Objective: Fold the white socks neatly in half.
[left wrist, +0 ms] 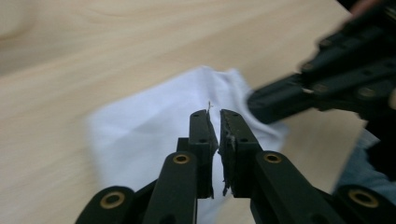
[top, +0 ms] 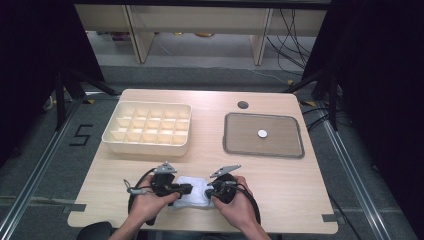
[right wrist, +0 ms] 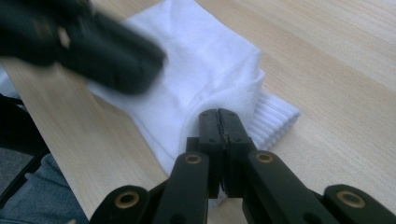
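Table edge: the white sock [top: 192,192] lies on the table [top: 280,175] close to its near edge, between the two hands; in the right gripper view the edge runs just past the sock, with the person's trouser leg below it.
Open room: bare wood stretches to the right of the hands and in the strip between the hands and the two containers farther back.
Far left: a cream divider box [top: 148,127] with many small compartments stands well apart from the sock.
Far right: a grey tray [top: 263,135] with a small white disc [top: 262,133] in its middle, also well apart; a dark round hole [top: 243,105] sits in the tabletop behind it.
Sock look: white, soft, folded over on itself, with a ribbed cuff [right wrist: 275,119] sticking out on one side and a creased flat part.
Left gripper [left wrist: 214,114]: jaws nearly together with a thin slit between them, over the sock; whether they pinch the cloth I cannot tell.
Right gripper [right wrist: 218,113]: jaws closed tight, clamped on a fold of the sock at its thick edge beside the cuff.
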Demonstrator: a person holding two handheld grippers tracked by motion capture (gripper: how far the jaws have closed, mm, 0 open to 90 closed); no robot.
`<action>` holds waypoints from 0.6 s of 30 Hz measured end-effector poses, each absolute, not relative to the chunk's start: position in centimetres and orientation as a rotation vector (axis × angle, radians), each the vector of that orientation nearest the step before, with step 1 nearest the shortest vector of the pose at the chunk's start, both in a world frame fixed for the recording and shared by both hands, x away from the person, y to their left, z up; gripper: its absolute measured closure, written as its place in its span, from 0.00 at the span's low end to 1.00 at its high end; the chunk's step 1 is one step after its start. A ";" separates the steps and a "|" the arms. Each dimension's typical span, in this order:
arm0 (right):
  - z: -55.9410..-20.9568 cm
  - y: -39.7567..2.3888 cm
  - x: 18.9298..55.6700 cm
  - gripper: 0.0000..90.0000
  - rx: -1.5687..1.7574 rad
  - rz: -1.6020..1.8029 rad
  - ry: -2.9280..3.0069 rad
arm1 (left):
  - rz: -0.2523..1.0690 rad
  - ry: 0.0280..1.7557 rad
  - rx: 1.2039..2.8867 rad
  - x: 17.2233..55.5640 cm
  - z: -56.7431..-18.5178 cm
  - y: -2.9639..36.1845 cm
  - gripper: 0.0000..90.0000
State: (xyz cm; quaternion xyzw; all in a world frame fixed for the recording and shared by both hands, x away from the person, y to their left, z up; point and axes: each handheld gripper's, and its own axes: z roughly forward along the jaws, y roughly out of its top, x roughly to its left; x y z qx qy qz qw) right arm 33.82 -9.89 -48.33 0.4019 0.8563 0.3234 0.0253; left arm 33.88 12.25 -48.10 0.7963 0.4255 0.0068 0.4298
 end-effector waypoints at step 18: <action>-48.6 -9.6 33.7 1.00 1.264 0.970 2.652 | 0.014 1.165 2.050 33.9 -50.5 14.5 0.96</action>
